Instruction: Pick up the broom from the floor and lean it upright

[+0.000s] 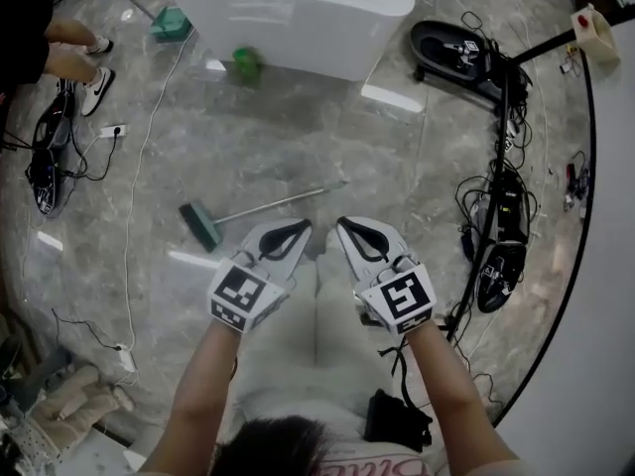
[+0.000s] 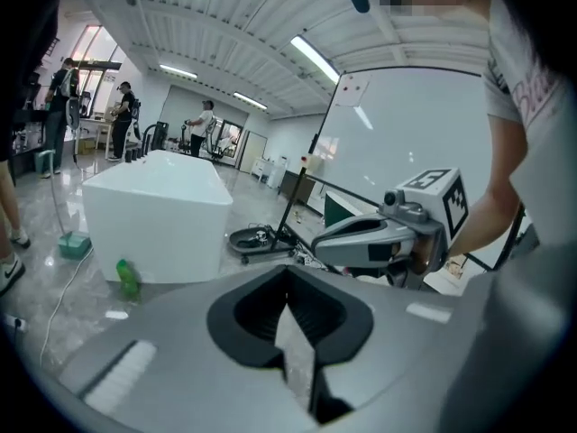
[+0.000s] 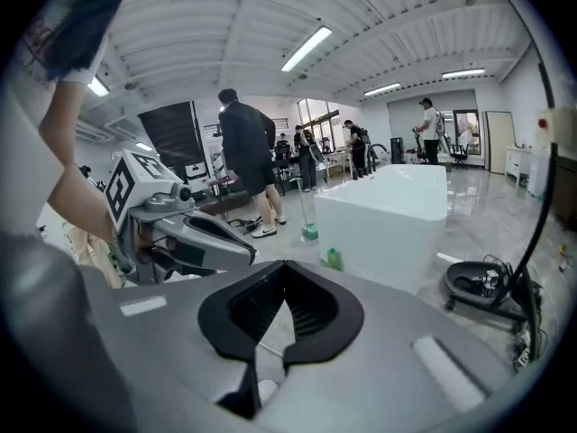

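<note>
The broom (image 1: 260, 207) lies flat on the grey marble floor, with its green head (image 1: 202, 226) to the left and its thin metal handle running up to the right. My left gripper (image 1: 300, 228) hovers just below the handle's middle, shut and empty. My right gripper (image 1: 343, 226) is beside it, near the handle's right end, also shut with nothing held. In the left gripper view the jaws (image 2: 288, 273) meet, with the right gripper (image 2: 379, 237) alongside. In the right gripper view the jaws (image 3: 284, 267) meet, and the left gripper (image 3: 185, 233) shows at the left.
A big white tub (image 1: 298, 13) stands ahead with a green bottle (image 1: 246, 64) at its foot. A second green-headed tool (image 1: 169, 23) lies further left near a person's feet (image 1: 94, 82). Black stands and cables (image 1: 501, 216) crowd the right side, and a wheeled base (image 1: 461, 48) sits behind them.
</note>
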Available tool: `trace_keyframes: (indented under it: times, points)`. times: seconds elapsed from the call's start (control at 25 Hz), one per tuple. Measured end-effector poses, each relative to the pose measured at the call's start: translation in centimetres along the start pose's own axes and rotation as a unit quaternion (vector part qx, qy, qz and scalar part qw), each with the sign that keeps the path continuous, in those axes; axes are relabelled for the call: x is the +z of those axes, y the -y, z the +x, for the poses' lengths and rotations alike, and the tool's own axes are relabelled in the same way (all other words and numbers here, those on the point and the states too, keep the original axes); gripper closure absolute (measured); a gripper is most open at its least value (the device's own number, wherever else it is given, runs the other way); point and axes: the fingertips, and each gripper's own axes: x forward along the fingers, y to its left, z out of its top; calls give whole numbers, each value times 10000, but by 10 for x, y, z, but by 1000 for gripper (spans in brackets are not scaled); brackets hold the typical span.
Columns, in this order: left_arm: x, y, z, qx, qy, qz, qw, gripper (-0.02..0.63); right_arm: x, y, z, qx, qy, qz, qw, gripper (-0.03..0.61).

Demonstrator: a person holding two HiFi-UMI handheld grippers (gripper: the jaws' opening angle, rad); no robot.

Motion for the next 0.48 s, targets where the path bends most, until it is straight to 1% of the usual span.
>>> trace_keyframes:
  times: [0.12, 0.2, 0.28, 0.36, 0.48]
  points:
    - [-32, -20, 33, 75, -271, 76, 9996, 614, -38, 22, 27, -49, -223, 342, 9992, 577]
    - [-52, -33, 57, 133, -343, 103, 9993, 614, -65, 34, 46, -101, -320, 525, 9981, 577]
    - [-77, -46, 78, 214, -414, 81, 9989, 600, -94, 41, 66, -104, -387, 623, 9973, 577]
    - [-108, -60, 98, 290, -545, 69, 9981, 590, -126, 48, 88, -98, -525, 665, 9964, 577]
    - [-165, -84, 133, 358, -920, 170, 9950, 585, -177, 66, 119, -264, -833, 784, 9931, 577]
